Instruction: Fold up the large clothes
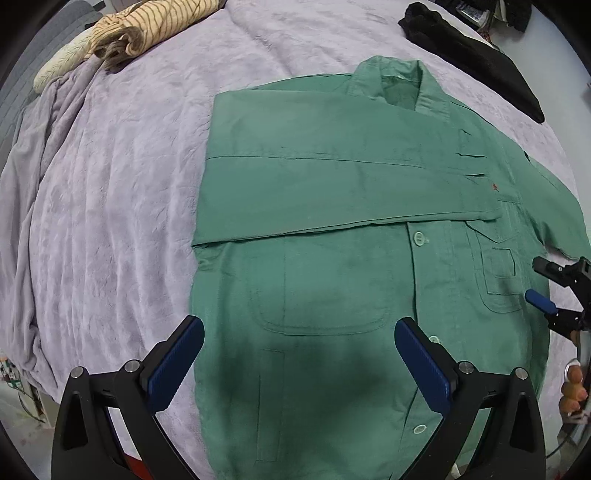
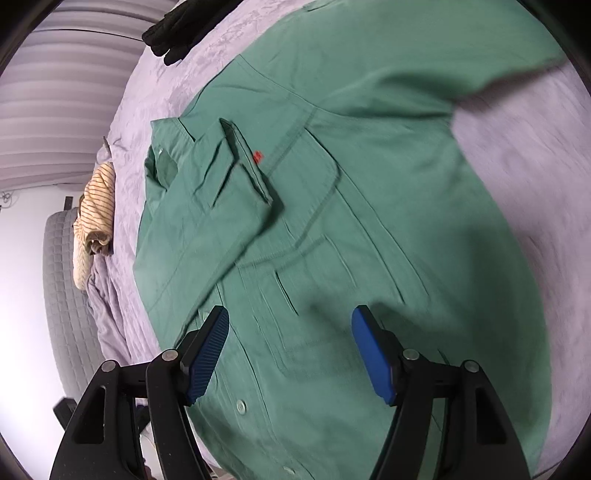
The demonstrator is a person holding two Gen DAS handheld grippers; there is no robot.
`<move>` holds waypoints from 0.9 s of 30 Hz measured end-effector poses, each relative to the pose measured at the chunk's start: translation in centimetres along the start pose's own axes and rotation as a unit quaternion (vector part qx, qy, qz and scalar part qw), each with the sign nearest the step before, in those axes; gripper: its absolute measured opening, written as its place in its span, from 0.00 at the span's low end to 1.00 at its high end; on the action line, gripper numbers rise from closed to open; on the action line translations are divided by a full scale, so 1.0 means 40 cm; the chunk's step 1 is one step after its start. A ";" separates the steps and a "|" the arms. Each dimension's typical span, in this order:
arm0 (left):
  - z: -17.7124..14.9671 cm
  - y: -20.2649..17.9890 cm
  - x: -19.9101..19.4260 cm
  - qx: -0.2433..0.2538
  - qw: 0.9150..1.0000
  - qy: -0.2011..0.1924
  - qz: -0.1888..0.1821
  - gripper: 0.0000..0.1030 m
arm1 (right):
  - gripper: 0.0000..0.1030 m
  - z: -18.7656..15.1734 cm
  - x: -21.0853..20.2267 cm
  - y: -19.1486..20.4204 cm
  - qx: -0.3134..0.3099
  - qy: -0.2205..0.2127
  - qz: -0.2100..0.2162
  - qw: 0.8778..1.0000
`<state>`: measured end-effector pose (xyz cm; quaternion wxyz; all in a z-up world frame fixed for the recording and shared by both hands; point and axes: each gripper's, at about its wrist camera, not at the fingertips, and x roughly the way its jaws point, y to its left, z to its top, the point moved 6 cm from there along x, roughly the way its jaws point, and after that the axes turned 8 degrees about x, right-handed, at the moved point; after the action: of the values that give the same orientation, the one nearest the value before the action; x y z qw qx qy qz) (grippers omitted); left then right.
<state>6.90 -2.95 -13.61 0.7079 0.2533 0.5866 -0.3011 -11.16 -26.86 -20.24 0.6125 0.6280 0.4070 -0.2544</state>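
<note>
1. A green button-front work shirt (image 1: 332,229) is laid flat, front up, on a bed covered by a pale lilac plush blanket (image 1: 122,206), with its collar (image 1: 400,79) at the far end.
2. One long sleeve (image 1: 332,184) is folded across the chest, its cuff reaching the right chest pocket; the other sleeve (image 2: 424,48) is spread out sideways on the blanket.
3. The left gripper (image 1: 299,365) is held above the near part of the shirt with its blue-padded jaws spread wide and nothing between them.
4. The right gripper (image 2: 291,354) is likewise seen parted and empty, hovering over the shirt's front placket.
5. A rolled beige striped garment (image 1: 147,29) is seen at the far left of the bed.
6. A black garment (image 1: 469,55) is seen at the far right.
</note>
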 end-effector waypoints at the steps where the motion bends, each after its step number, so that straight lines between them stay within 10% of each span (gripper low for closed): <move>1: 0.004 -0.016 -0.004 0.004 1.000 -0.001 -0.001 1.00 | 0.74 -0.010 -0.010 -0.011 0.003 0.001 0.002 1.000; 27: 0.030 -0.412 0.019 0.071 0.997 0.021 -0.013 1.00 | 0.86 0.065 -0.215 -0.181 0.015 -0.010 0.061 0.998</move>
<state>-4.10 -15.25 -14.24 0.6715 0.3012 0.5819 -0.3460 -21.29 -31.70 -17.58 0.6213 0.6583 0.3582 -0.2290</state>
